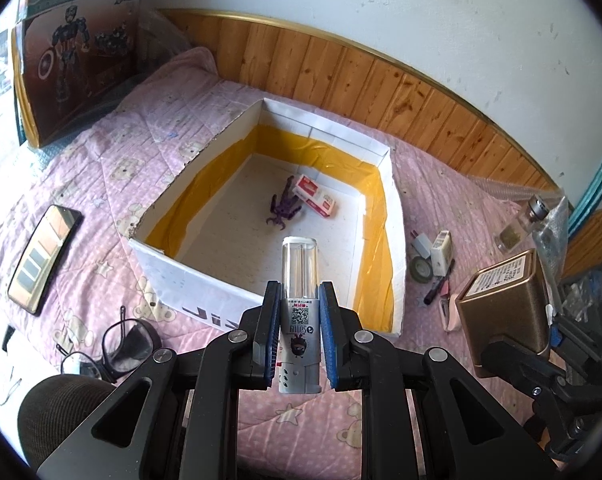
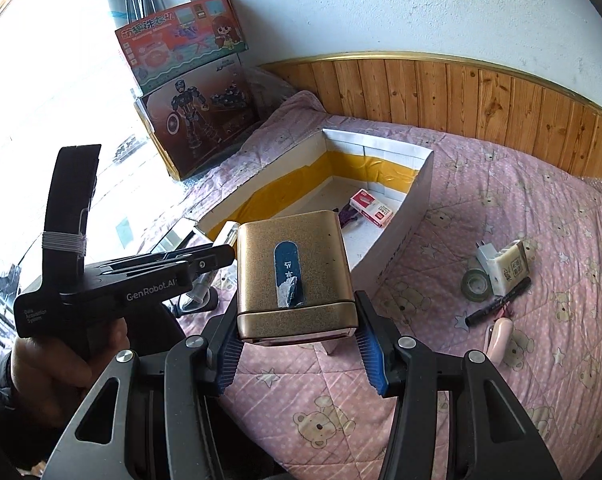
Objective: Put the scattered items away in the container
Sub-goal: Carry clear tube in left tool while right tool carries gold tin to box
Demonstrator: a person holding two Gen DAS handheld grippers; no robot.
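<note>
A white cardboard box with yellow tape inside lies on the pink quilt; it also shows in the right wrist view. In it lie a purple toy and a red-and-white packet. My left gripper is shut on a clear-topped grey lighter, held above the box's near wall. My right gripper is shut on a gold tin, held beside the box's near right corner; the tin also shows in the left wrist view.
Right of the box lie a tape roll, a white plug, a small packet, a black marker and a pink item. A phone and glasses lie left. Toy cartons stand at the back.
</note>
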